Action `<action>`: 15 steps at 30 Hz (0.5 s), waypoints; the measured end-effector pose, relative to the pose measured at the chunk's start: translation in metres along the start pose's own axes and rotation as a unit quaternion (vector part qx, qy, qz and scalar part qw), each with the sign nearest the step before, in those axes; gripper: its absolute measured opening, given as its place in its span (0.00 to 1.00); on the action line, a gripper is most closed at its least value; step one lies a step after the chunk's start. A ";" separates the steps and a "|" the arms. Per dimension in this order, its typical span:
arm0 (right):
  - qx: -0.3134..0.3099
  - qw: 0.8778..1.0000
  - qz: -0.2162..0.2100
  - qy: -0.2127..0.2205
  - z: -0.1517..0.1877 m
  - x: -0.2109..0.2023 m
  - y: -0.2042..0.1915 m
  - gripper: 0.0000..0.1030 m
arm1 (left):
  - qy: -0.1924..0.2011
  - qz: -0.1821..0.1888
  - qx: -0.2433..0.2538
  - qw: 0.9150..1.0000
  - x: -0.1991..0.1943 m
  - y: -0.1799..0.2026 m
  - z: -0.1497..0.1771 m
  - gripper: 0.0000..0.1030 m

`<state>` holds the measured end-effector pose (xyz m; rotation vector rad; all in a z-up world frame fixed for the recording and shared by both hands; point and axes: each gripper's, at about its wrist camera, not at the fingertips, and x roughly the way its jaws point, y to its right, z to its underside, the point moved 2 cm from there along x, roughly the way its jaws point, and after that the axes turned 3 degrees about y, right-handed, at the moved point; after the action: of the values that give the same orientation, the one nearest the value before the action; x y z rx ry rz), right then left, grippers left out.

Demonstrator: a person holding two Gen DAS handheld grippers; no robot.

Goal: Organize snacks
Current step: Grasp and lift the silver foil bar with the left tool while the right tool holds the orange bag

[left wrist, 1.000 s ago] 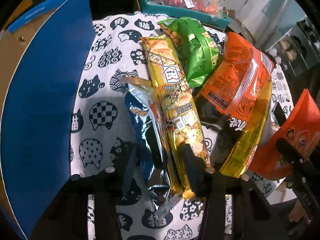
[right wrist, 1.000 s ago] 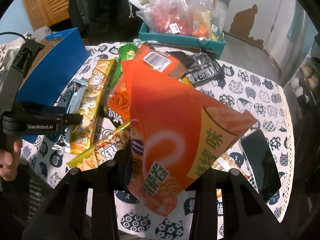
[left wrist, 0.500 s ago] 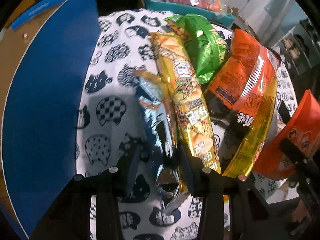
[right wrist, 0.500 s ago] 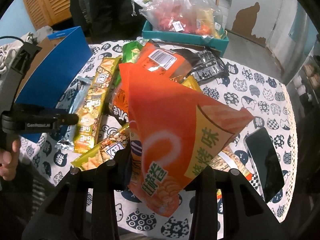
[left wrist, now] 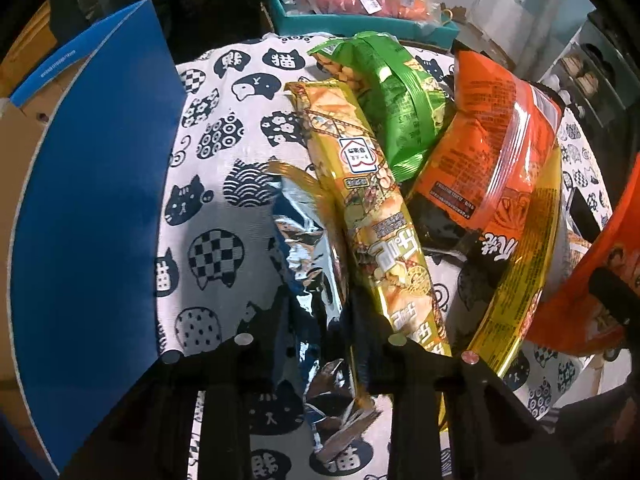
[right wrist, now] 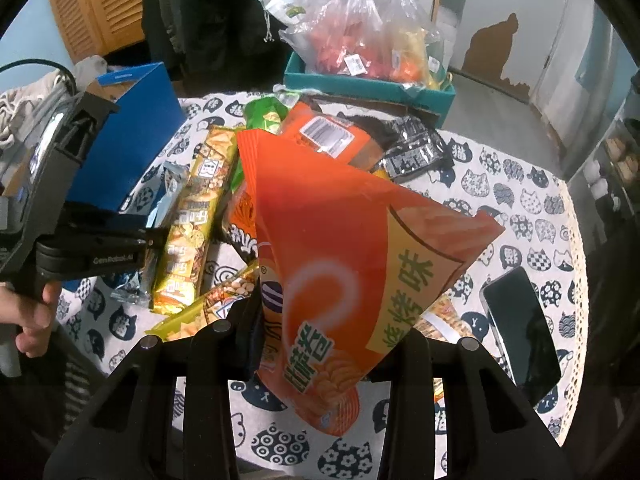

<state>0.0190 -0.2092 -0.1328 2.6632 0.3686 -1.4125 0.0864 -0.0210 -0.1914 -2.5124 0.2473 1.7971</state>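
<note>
My left claw has just closed on the silver packet lying on the tablecloth beside the blue box; it looks light, crinkly and slippery, so I pinch near its lower end, while my right claw grips the orange bag.

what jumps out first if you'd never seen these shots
The big orange snack bag fills the right wrist view, clamped in the right gripper above the cat-print tablecloth. In the left view, the left gripper has just closed on a crinkled silver-blue packet beside a long yellow pack.
</note>
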 end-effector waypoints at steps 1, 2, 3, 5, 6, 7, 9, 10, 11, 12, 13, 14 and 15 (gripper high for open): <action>-0.002 1.000 0.001 0.002 -0.001 -0.001 -0.001 0.35 | 0.001 -0.002 0.002 1.000 -0.001 -0.001 0.002 0.26; -0.004 1.000 0.001 0.004 -0.002 -0.003 -0.002 0.35 | 0.002 -0.005 0.004 1.000 -0.004 -0.003 0.003 0.26; -0.006 1.000 0.002 0.007 -0.004 -0.004 -0.003 0.35 | 0.004 -0.008 0.006 1.000 -0.006 -0.003 0.003 0.26; -0.008 1.000 0.001 0.010 -0.006 -0.006 -0.004 0.35 | 0.009 -0.013 0.009 1.000 -0.011 -0.007 0.007 0.26; -0.009 1.000 0.000 0.012 -0.008 -0.007 -0.005 0.35 | 0.015 -0.016 0.012 1.000 -0.015 -0.007 0.007 0.26; -0.009 1.000 -0.001 0.013 -0.008 -0.008 -0.006 0.35 | 0.020 -0.018 0.014 1.000 -0.020 -0.007 0.010 0.26; -0.010 1.000 -0.003 0.017 -0.012 -0.010 -0.009 0.35 | 0.034 -0.024 0.020 0.999 -0.029 -0.004 0.009 0.26; -0.011 1.000 -0.004 0.018 -0.013 -0.011 -0.010 0.35 | 0.042 -0.026 0.023 0.999 -0.034 -0.003 0.010 0.26; -0.012 1.000 -0.004 0.020 -0.015 -0.012 -0.012 0.35 | 0.045 -0.025 0.024 0.998 -0.038 -0.003 0.011 0.26; -0.013 1.000 -0.005 0.022 -0.016 -0.013 -0.013 0.35 | 0.053 -0.022 0.025 0.998 -0.043 -0.002 0.011 0.26; -0.013 1.000 -0.006 0.024 -0.018 -0.014 -0.015 0.35 | 0.059 -0.021 0.026 0.998 -0.047 -0.002 0.012 0.26; -0.014 1.000 -0.007 0.026 -0.019 -0.015 -0.016 0.35 | 0.065 -0.020 0.028 0.997 -0.053 -0.002 0.012 0.26; -0.014 0.999 -0.008 0.028 -0.020 -0.016 -0.017 0.35 | 0.070 -0.020 0.029 0.997 -0.057 -0.002 0.011 0.26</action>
<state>0.0222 -0.1909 -0.1079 2.6866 0.4118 -1.3298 0.0578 -0.0120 -0.1411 -2.5859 0.2491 1.5771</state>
